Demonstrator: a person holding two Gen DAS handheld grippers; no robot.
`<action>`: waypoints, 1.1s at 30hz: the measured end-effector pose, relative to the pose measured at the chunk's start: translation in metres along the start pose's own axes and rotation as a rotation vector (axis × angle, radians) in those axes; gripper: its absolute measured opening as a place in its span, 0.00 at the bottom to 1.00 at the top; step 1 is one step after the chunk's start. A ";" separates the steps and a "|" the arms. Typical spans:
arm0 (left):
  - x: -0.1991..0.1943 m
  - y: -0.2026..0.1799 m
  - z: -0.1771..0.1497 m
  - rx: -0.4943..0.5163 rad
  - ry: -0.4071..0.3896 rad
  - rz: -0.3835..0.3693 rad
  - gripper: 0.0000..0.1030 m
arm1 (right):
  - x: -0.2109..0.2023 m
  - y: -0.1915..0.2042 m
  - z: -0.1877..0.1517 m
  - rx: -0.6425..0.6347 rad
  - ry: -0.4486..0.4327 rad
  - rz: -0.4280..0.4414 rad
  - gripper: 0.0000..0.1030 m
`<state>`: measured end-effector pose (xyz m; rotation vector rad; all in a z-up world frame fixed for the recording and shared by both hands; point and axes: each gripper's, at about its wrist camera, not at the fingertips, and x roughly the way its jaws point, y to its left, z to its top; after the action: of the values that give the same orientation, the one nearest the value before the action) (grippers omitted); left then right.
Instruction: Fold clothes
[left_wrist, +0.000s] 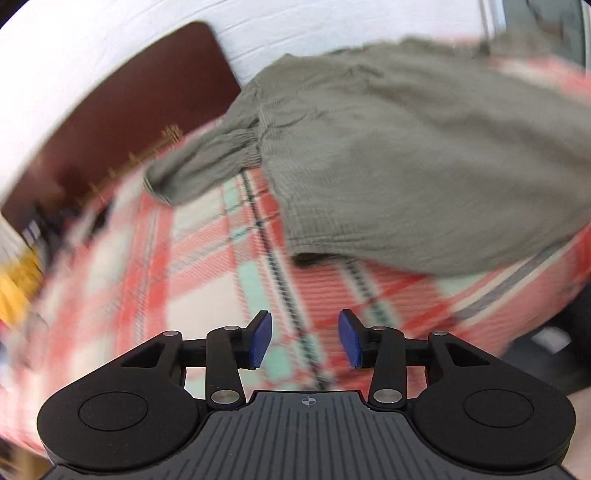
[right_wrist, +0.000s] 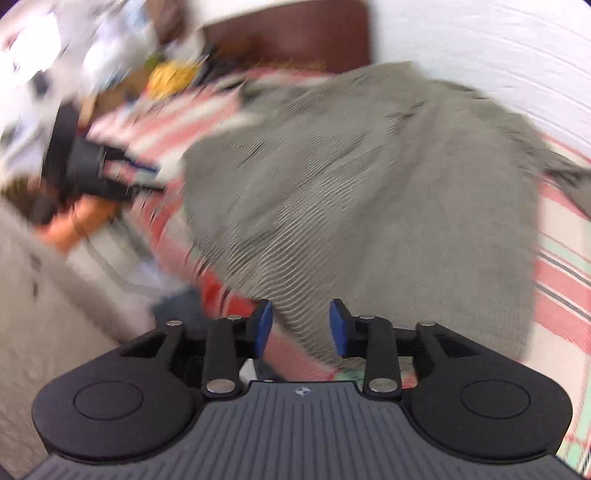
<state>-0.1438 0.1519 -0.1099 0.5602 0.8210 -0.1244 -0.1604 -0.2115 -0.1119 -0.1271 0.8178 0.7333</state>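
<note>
A grey-green crinkled garment (left_wrist: 406, 155) lies spread on a red, white and mint plaid bedcover (left_wrist: 207, 258), one cuffed sleeve (left_wrist: 207, 162) trailing off to the left. My left gripper (left_wrist: 305, 339) is open above bare plaid, short of the garment's near hem, with nothing between its blue pads. In the right wrist view the same garment (right_wrist: 369, 206) fills the middle. My right gripper (right_wrist: 301, 326) is open over its near edge; cloth shows behind the gap, but the pads do not press on it. The left gripper (right_wrist: 140, 173), held in a hand, appears blurred at the left.
A dark brown headboard (left_wrist: 140, 110) and a white wall (left_wrist: 332, 26) stand behind the bed. Blurred clutter with something yellow (right_wrist: 173, 79) lies at the far end. A pale grey surface (right_wrist: 55, 314) runs along the bed's near left side.
</note>
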 end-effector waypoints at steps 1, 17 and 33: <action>0.003 -0.003 0.001 0.036 -0.016 0.015 0.53 | -0.005 -0.007 -0.001 0.042 -0.020 -0.031 0.44; 0.030 0.012 0.024 -0.262 -0.156 0.029 0.35 | -0.019 -0.075 -0.050 0.487 -0.121 -0.255 0.47; 0.013 0.023 0.001 -0.461 -0.125 -0.029 0.00 | -0.001 -0.056 -0.069 0.121 -0.143 -0.488 0.48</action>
<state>-0.1268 0.1721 -0.1086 0.1051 0.7058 0.0053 -0.1683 -0.2799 -0.1682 -0.1562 0.6562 0.2291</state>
